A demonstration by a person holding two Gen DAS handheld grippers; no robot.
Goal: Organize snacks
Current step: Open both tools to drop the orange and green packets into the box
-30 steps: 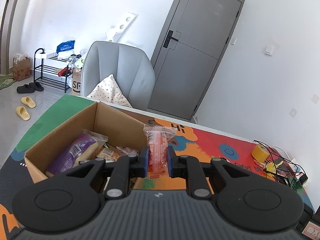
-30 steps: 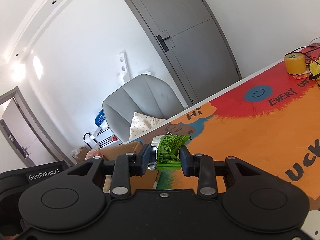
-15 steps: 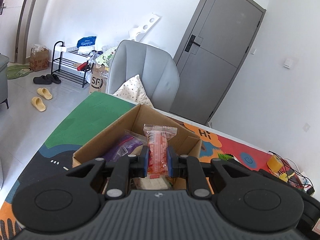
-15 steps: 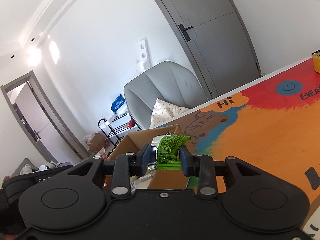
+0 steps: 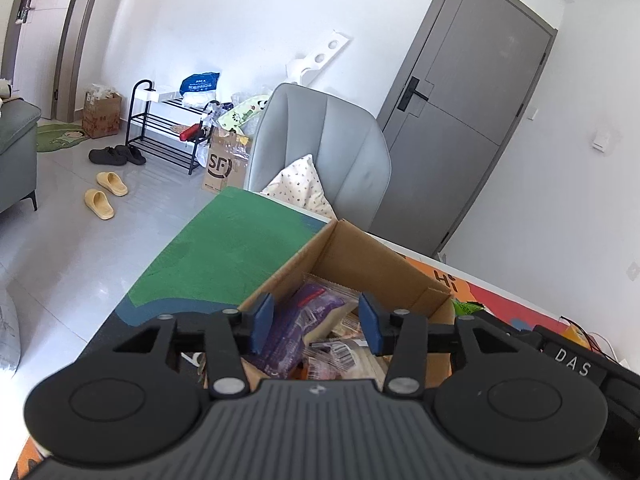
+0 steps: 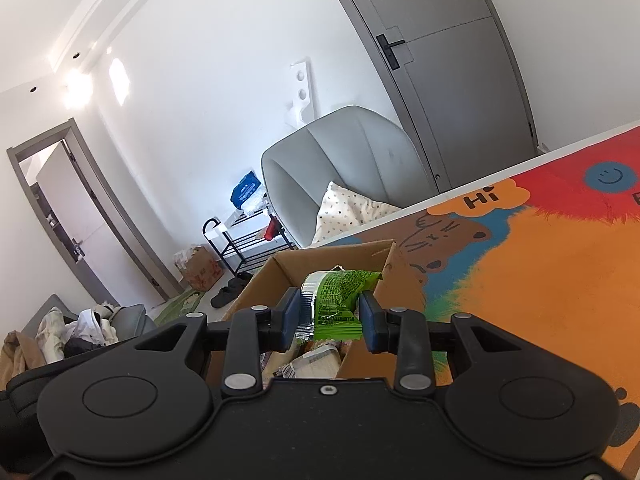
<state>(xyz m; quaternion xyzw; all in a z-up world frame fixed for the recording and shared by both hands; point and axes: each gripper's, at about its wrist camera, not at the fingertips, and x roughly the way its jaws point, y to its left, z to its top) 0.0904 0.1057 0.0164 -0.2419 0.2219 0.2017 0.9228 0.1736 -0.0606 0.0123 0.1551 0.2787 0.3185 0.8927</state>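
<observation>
An open cardboard box [image 5: 356,252] sits on the colourful table mat and holds several snack packets, among them a purple one [image 5: 304,316]. My left gripper [image 5: 316,326] is open and empty just above the box's contents. My right gripper [image 6: 330,314] is shut on a green snack packet [image 6: 340,300] and holds it over the same box [image 6: 280,270], above its right side.
The table mat [image 6: 540,280] stretches right of the box, a green part [image 5: 236,248] lies to its left. A grey chair [image 5: 332,148] with a spotted cushion stands behind the table. The floor drops off at the left table edge.
My left gripper opened over the box and the red clear packet it held is gone from its jaws. My right gripper carried the green packet left, to above the box.
</observation>
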